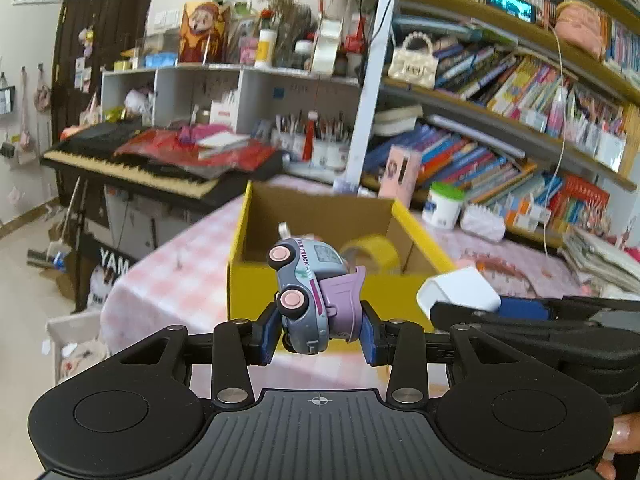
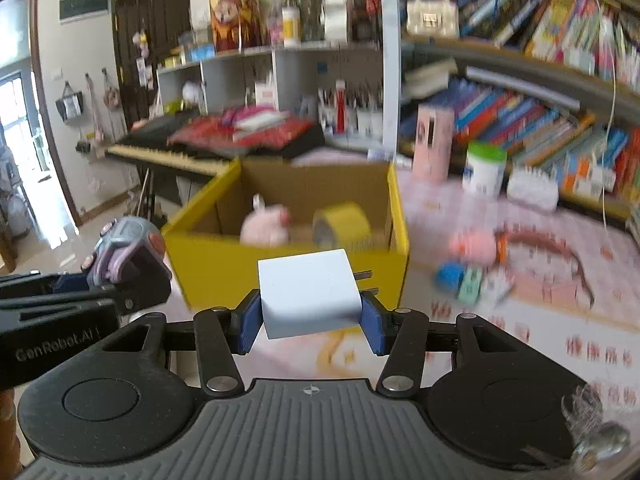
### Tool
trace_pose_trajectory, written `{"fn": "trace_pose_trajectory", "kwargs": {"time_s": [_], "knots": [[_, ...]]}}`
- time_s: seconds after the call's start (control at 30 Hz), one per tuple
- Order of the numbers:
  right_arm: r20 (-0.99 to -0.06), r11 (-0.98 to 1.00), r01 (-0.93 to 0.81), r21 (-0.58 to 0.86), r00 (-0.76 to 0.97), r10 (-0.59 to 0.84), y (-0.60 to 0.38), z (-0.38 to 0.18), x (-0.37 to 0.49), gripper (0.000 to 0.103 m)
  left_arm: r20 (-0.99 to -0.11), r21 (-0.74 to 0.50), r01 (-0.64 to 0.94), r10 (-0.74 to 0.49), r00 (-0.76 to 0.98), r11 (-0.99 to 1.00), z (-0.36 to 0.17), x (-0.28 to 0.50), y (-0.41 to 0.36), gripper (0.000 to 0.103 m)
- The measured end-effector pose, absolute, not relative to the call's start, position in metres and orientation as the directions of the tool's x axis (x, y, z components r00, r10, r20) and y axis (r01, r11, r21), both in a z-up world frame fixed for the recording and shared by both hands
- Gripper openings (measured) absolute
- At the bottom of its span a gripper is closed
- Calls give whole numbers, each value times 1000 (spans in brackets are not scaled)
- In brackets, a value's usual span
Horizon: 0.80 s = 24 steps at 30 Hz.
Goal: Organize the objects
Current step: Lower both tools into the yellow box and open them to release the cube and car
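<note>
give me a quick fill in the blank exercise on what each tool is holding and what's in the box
1. The left tool is shut on a toy ____.
2. The right tool grips a white ____ with two metal prongs.
3. Inside the yellow box, a pink plush lies beside a roll of yellow ____.
4. The white tub on the table has a ____ lid.

Missing words: car; charger; tape; green

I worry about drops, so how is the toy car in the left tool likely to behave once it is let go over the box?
The toy car looks rigid and small, so probably light. It is pinched sideways in the left tool, so it may land on its side. Landing on its wheels, it might roll, though the yellow box should contain it.
</note>
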State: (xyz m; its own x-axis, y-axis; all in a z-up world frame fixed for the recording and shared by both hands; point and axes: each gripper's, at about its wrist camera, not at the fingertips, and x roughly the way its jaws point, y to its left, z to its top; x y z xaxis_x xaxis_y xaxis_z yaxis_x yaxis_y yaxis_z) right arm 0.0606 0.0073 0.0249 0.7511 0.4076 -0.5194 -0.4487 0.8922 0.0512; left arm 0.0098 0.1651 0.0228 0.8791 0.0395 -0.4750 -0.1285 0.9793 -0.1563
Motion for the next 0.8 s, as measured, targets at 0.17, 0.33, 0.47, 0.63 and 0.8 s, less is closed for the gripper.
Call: {"fn": "trace_pose_trajectory", "kwargs": {"time_s": [0.17,0.33,0.47,0.63,0.8], "knots": [[-458,887,-461,24,783,420,17,48,84,49,-435,-158,-134,53,899,978,34,33,171,38],[-441,877,-480,5,786,432,27,55,117,49,-432,-147,-151,73,899,978,35,59,175,38],[-454,866,-499,-17,776,438,36,52,144,49,-444,-140,-173,95,891,975,30,85,178,38],[-487,842,-535,-64,753,442,47,41,183,49,-463,-121,-197,120,878,973,21,115,179,38],[-534,802,-586,-118,719,446,60,22,218,49,-508,-91,-221,146,849,971,7,144,179,38]]}}
